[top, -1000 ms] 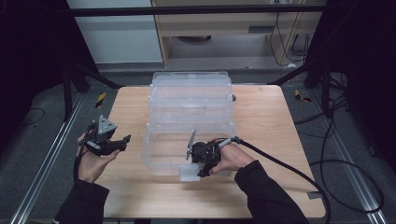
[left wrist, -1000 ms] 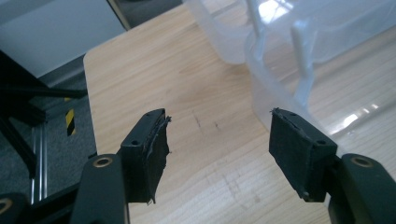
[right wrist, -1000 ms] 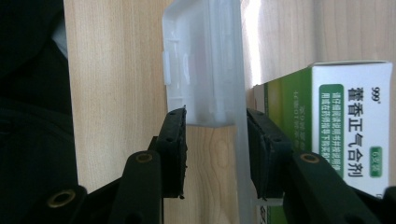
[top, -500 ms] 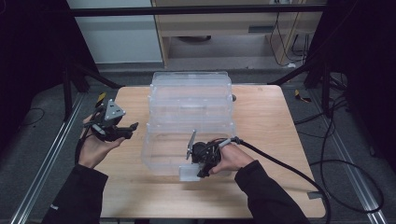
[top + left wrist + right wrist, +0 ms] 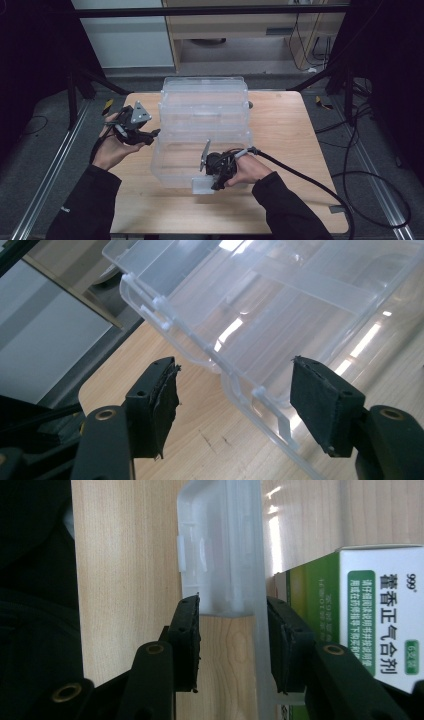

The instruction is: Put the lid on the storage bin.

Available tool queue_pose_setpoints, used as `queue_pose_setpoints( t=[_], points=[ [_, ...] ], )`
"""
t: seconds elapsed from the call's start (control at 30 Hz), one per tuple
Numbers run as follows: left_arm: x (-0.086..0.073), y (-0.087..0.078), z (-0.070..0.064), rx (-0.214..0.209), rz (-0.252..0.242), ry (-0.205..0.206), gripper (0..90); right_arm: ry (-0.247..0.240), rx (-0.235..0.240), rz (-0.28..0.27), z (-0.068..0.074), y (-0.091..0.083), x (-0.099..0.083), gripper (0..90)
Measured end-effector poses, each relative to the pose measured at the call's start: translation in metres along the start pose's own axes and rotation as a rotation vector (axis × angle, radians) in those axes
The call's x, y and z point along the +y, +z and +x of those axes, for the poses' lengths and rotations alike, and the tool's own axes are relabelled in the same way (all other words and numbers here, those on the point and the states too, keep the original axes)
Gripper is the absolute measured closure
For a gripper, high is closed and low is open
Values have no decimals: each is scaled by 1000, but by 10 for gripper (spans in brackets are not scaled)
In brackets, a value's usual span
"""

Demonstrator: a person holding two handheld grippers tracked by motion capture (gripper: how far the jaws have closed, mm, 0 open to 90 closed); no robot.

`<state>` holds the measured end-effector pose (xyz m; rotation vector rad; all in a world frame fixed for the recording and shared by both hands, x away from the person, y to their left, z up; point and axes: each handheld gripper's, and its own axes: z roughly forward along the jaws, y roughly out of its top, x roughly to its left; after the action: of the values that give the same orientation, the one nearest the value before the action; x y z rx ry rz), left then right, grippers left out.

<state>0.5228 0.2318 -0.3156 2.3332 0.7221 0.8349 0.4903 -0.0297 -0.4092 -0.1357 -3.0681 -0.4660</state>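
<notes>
A clear plastic organiser box (image 5: pixel 202 120) lies open in the middle of the wooden table (image 5: pixel 280 135), its lid (image 5: pixel 205 92) folded back. My left gripper (image 5: pixel 150 136) hovers open just off the box's left edge; in the left gripper view the hinged side of the box (image 5: pixel 280 300) lies beyond the gripper (image 5: pixel 235 407), whose jaws stand wide apart. My right gripper (image 5: pixel 215 184) is at the box's front wall, shut on the translucent front latch (image 5: pixel 202 186). In the right gripper view the latch (image 5: pixel 220 555) sits between the jaws of the gripper (image 5: pixel 232 645).
A green and white medicine carton (image 5: pixel 370 610) lies just behind the box's front wall. The right gripper's black cable (image 5: pixel 310 180) trails over the table's right side. Bare wood lies left and right of the box. A cabinet (image 5: pixel 240 35) stands behind the table.
My left gripper has risen and moved right, from the table's left edge up to the box's left side. The right gripper has stayed on the front latch.
</notes>
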Motion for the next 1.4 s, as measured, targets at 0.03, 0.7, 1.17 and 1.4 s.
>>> queue_pose_setpoints(
  t=[0.03, 0.7, 1.17, 1.4],
  points=[
    [3, 1, 1, -1, 1, 7, 347, -3, -1, 1, 0, 0, 0, 609],
    [50, 24, 7, -47, 63, 224, 358, -14, -7, 2, 2, -1, 0, 613],
    [69, 37, 1, -36, 83, 328, 363, -10, -17, 3, 3, -1, -1, 613],
    [77, 45, -1, -34, 95, 361, 365, -12, -19, 1, 3, -1, -1, 613]
  ],
)
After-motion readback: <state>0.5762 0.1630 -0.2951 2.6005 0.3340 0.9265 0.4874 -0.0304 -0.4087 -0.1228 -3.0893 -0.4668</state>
